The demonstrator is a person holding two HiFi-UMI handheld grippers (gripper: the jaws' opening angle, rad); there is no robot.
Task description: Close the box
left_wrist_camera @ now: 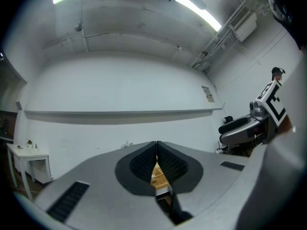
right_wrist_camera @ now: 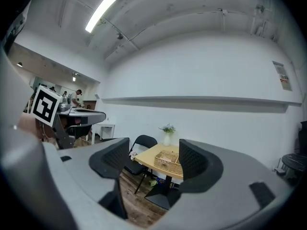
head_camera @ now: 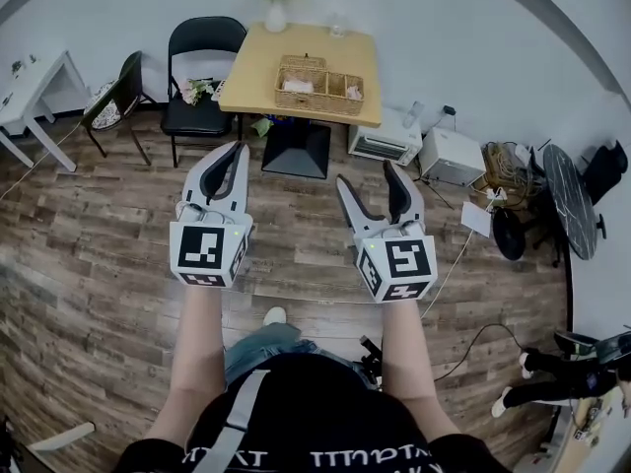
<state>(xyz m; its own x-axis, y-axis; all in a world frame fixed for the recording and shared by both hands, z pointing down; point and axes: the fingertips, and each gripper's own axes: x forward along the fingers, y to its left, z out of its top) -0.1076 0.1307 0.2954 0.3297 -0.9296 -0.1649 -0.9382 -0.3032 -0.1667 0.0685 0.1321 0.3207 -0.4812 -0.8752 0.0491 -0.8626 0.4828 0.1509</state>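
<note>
The wicker box sits on the light wooden table against the far wall, well ahead of you and out of reach of both grippers. Its top is open, and pale and pink items show in its compartments. A woven part rises along its far side; whether that is the lid you cannot tell from here. Behind it on the table stands a white vase with a small plant.

A black folding chair stands just left of the table with a bunch of flowers on its seat. A second chair and a white side table are further left. Two white appliances sit on the floor to the right of the table.

Your left gripper is clenched, its pads meeting at the tips with nothing in them; the box shows only as a sliver through the slit below. Your right gripper is released, its jaws spread wide and empty, and its view frames the box and the table far off between them. Both are held out over the wooden floor, side by side and apart.
</note>
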